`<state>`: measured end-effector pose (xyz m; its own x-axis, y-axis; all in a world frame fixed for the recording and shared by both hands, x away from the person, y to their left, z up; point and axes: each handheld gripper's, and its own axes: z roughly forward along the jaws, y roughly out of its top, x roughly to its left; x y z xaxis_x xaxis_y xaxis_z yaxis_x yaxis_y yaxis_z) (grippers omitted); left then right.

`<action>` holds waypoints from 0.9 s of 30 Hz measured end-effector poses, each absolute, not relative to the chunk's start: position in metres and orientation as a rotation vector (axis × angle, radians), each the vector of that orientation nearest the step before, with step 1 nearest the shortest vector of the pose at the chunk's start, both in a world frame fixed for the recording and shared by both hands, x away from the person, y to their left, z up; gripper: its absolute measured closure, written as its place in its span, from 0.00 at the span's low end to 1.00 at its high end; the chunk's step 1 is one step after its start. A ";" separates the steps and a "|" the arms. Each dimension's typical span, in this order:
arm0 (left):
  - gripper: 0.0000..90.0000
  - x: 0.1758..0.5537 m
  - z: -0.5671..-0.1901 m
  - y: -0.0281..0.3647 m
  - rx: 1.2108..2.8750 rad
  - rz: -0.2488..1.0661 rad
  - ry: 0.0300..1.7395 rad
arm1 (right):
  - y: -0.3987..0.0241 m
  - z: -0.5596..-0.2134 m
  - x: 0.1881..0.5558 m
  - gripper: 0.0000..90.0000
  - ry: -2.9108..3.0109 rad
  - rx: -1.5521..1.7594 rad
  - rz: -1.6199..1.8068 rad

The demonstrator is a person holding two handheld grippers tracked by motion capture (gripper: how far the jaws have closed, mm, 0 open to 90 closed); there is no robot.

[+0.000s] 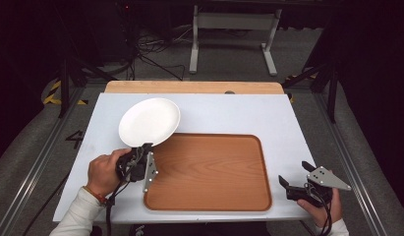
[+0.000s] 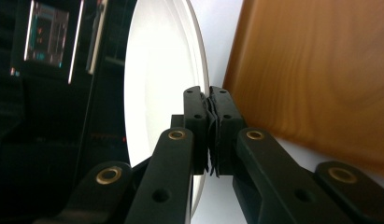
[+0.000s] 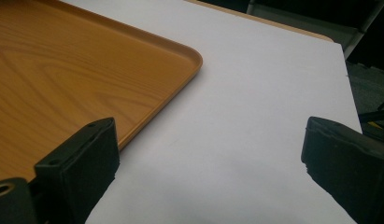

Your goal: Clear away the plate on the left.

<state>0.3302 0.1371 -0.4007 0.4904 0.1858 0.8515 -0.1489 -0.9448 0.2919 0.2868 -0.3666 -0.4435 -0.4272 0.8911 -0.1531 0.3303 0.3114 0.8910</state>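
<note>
A round white plate [image 1: 149,121] is pinched at its rim by the left gripper [image 1: 142,149], tilted above the rectangular wooden tray's [image 1: 209,172] far-left corner. The right gripper [image 1: 295,175] is held with jaws spread near the white table's [image 1: 239,113] near-right corner.

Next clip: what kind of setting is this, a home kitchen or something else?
Probably a lab or recording studio, not a kitchen. A white-topped table stands in a dark room, cables lie loose on the grey floor, and a white metal stand sits behind. Tableware amounts to one white plate and a wooden tray.

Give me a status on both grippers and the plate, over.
Left gripper shut on white plate rim, plate tilted up beside wooden tray. Right gripper open, holding nothing, over white table right of tray. Tray bare.
</note>
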 end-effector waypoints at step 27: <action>0.97 0.278 -0.407 0.056 2.390 1.294 -0.342 | -0.367 -0.444 0.286 0.05 1.929 1.076 1.084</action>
